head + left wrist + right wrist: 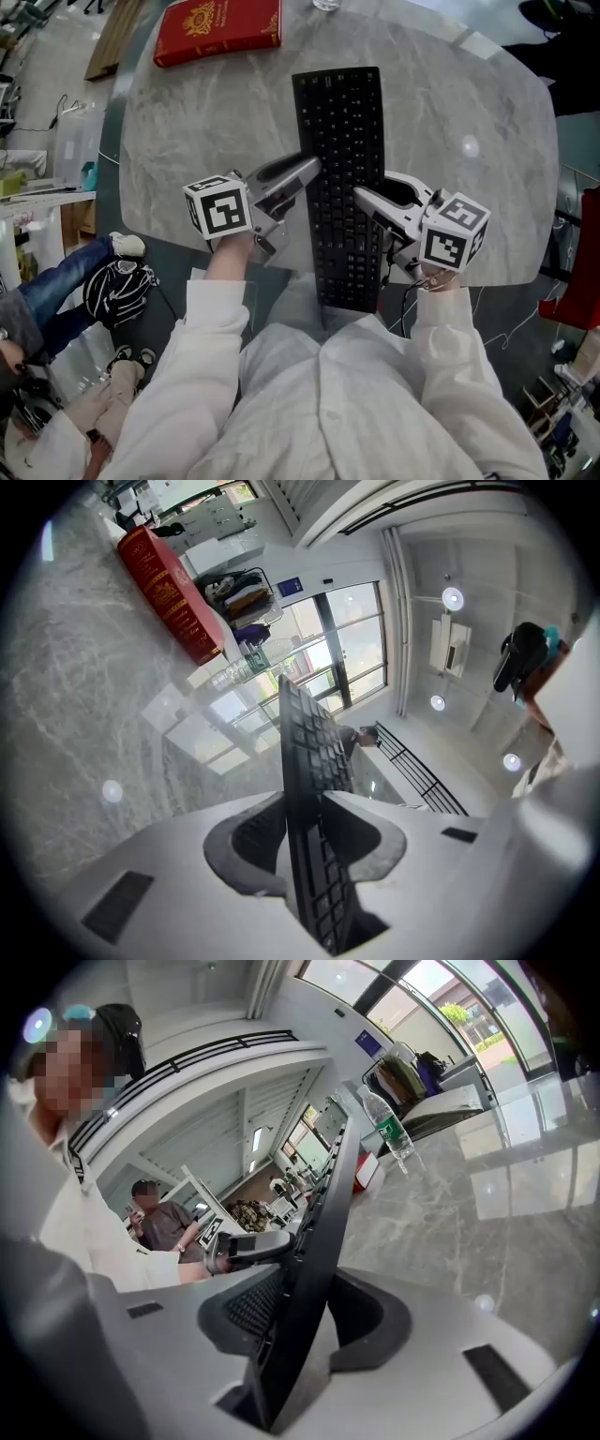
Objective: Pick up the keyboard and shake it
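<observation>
Keyboard (342,178), black plastic, flat, over grey marble table (487,187): left hand-held gripper (312,171) and right hand-held gripper (362,195) each pinch one long edge. Step, apparently: grasp. Next: even lift, then shake.

Head view: high, facing steeply down over the surface (469,94). Left gripper view and right gripper view: low, very near, each sighting along its own jaws from opposite sides. Shared by all three: the keyboard (342,141), the surface.
</observation>
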Demonstrator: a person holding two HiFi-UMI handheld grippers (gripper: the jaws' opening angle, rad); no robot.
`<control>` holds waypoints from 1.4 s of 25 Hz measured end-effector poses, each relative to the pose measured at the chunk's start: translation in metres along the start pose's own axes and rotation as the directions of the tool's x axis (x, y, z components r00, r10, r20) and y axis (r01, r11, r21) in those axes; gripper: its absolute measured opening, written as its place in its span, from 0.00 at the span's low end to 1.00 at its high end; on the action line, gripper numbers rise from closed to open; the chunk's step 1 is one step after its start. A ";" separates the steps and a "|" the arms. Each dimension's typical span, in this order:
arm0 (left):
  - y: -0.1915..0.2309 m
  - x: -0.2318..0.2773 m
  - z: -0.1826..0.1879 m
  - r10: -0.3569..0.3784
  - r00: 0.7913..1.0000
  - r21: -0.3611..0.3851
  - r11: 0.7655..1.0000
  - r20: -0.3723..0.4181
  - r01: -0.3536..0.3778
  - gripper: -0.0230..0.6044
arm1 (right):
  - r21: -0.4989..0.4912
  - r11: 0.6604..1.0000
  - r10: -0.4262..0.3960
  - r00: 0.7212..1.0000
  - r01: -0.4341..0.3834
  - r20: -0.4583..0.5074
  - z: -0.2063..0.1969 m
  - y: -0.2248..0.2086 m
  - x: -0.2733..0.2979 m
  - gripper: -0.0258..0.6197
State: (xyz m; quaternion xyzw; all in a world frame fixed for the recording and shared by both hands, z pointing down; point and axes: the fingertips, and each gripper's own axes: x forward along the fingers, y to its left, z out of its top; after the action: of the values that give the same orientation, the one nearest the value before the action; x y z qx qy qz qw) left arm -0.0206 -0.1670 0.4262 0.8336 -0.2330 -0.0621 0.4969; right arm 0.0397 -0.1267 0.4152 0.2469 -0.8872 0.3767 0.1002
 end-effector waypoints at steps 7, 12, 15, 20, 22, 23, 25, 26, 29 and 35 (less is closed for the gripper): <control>0.001 -0.003 -0.001 0.018 1.000 0.016 1.000 -0.005 -0.018 0.23 | -0.009 1.000 -0.017 1.000 0.017 -0.002 -0.002 -0.001 0.002 0.27; 0.001 -0.005 0.000 0.021 1.000 0.020 1.000 -0.009 -0.021 0.21 | 0.004 1.000 -0.028 1.000 0.028 0.003 -0.002 -0.003 0.003 0.27; -0.001 -0.004 0.001 0.022 1.000 0.036 0.999 -0.017 -0.022 0.21 | 0.020 0.999 -0.034 0.999 0.034 0.012 -0.002 -0.005 0.003 0.28; -0.004 -0.006 0.007 0.010 1.000 0.064 0.998 -0.003 -0.010 0.20 | 0.067 0.996 -0.063 0.997 0.060 0.051 -0.004 -0.008 0.006 0.30; -0.005 -0.007 0.008 0.017 1.000 0.078 0.997 -0.008 -0.016 0.19 | 0.082 0.993 -0.087 0.995 0.083 0.056 -0.006 -0.010 0.007 0.31; -0.004 -0.008 0.008 0.021 1.000 0.081 0.996 -0.012 -0.020 0.19 | 0.086 0.992 -0.096 0.994 0.091 0.054 -0.007 -0.011 0.008 0.32; -0.003 -0.007 0.008 0.026 1.000 0.081 0.996 -0.016 -0.024 0.19 | 0.078 0.991 -0.110 0.993 0.106 0.052 -0.008 -0.013 0.009 0.32; -0.002 -0.007 0.007 0.028 0.999 0.079 0.996 -0.015 -0.027 0.19 | 0.070 0.991 -0.118 0.992 0.114 0.052 -0.008 -0.014 0.009 0.33; 0.002 -0.006 0.006 0.042 0.999 0.071 0.997 -0.006 -0.041 0.19 | 0.038 0.989 -0.144 0.988 0.142 0.047 -0.009 -0.017 0.009 0.35; 0.006 -0.005 0.004 0.063 0.998 0.067 0.996 -0.012 -0.062 0.19 | -0.015 0.983 -0.184 0.982 0.185 0.051 -0.006 -0.021 0.007 0.37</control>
State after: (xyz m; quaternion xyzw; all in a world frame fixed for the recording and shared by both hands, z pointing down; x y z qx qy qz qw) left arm -0.0280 -0.1706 0.4288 0.8424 -0.2575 -0.0331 0.4721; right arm 0.0445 -0.1375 0.4355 0.3366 -0.8664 0.3505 0.1151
